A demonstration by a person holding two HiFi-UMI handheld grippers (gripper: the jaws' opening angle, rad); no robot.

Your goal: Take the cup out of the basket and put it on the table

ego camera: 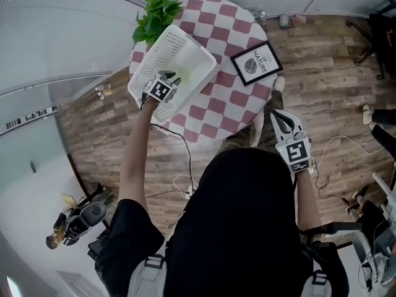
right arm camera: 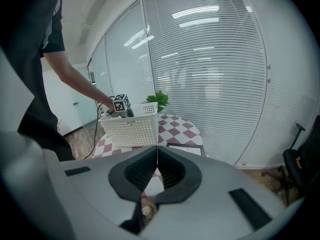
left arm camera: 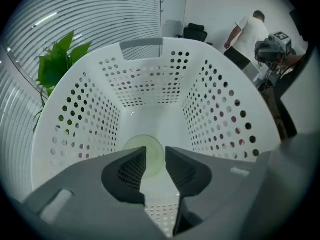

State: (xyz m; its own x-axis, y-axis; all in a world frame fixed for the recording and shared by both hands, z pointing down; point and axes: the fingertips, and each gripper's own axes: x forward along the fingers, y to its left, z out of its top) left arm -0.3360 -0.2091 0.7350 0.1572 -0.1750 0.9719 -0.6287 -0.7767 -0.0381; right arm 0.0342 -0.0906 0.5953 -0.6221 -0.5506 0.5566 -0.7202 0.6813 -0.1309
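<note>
Both grippers hover: the left gripper (left arm camera: pixel 156 153), jaws apart, inside the white basket (left arm camera: pixel 150 84) over the green cup (left arm camera: pixel 141 142); the right gripper (right arm camera: pixel 157 153), jaws together, beside the checkered table (ego camera: pixel 230 98).

bright, even indoor light, soft shadows. strip-light glare streaks the glass wall (right arm camera: pixel 200 14). my views bend and darken at their edges.

- Setting: an office; glass partition walls (right arm camera: pixel 215 59) with horizontal blinds enclose the room;
- Floor: wood-look planks (ego camera: pixel 322 73); loose cables (ego camera: pixel 184 181) lie across them;
- Furniture: a black office chair (right arm camera: pixel 302 166); a small round table (ego camera: pixel 229 98) under a checked cloth, with a framed sign (ego camera: pixel 256 62) on it and a potted plant (ego camera: pixel 154 14) at its far edge.
</note>
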